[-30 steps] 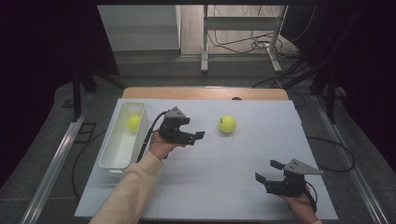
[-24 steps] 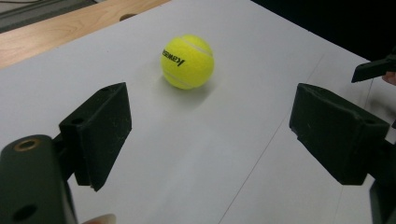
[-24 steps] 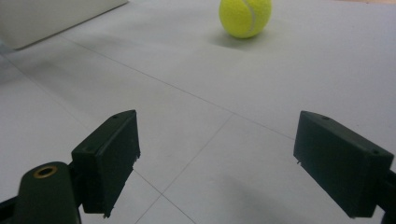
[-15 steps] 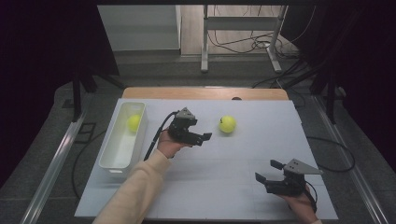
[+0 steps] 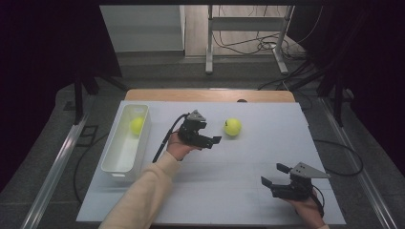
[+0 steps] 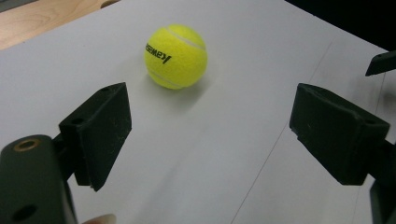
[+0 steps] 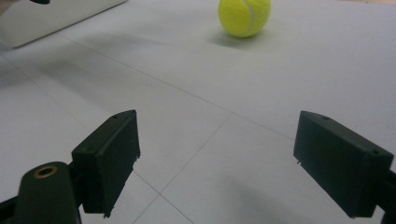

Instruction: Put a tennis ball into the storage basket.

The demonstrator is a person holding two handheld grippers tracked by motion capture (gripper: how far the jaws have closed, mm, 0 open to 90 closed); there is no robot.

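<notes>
A yellow tennis ball point(image 5: 232, 127) lies on the white table top point(image 5: 239, 157), right of centre. My left gripper point(image 5: 210, 137) is just left of it, open and empty, a short gap away. In the left gripper view the ball point(image 6: 176, 56) sits ahead, beyond the wide-apart jaws of the left gripper point(image 6: 210, 126), slightly left of the gap. My right gripper point(image 5: 273, 174) rests near the front right edge, open and empty. Far ahead of the right gripper point(image 7: 215, 158), the ball point(image 7: 244, 16) lies on the table. A second yellow ball point(image 5: 137, 125) lies in the white bin point(image 5: 119, 162).
The long white bin stands along the table's left side; its wall point(image 7: 56, 16) appears at the top left of the right gripper view. A wooden strip point(image 5: 200, 95) borders the far edge. One tip of the right gripper point(image 6: 380, 63) appears at the right in the left gripper view.
My left gripper has moved right, from beside the bin towards the loose ball, and sunk slightly. Its jaws kept the same opening. The right gripper has stayed still.
</notes>
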